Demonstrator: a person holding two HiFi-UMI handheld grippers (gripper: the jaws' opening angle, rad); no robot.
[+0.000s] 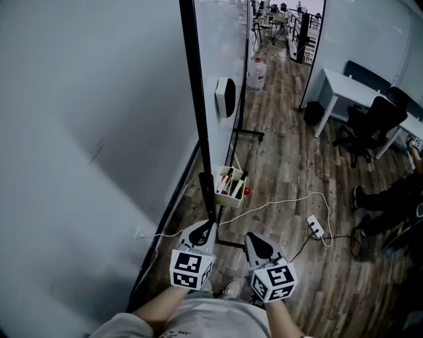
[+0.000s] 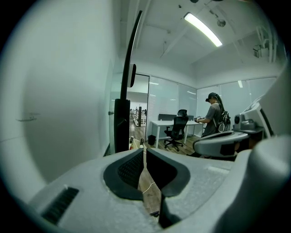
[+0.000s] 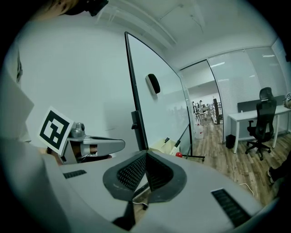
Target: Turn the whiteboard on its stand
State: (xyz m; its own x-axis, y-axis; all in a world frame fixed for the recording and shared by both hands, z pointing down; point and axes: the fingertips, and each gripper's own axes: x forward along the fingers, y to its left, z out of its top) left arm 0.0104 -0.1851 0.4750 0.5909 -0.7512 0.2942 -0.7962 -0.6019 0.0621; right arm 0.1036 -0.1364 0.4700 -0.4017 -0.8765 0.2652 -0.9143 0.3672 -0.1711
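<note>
The left tool (image 1: 207, 227) and the right tool (image 1: 253, 237), both closed on nothing, hover side by side just short of the tall black-framed white whiteboard (image 1: 215, 59), whose near edge stands directly ahead of the left tool.

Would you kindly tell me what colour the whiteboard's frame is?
Black; the whiteboard's frame shows best in the head view.

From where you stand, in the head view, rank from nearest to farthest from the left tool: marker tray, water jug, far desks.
1. marker tray, just ahead of the left tool, low on the whiteboard.
2. water jug, on the floor beyond it.
3. far desks, at the very back.
</note>
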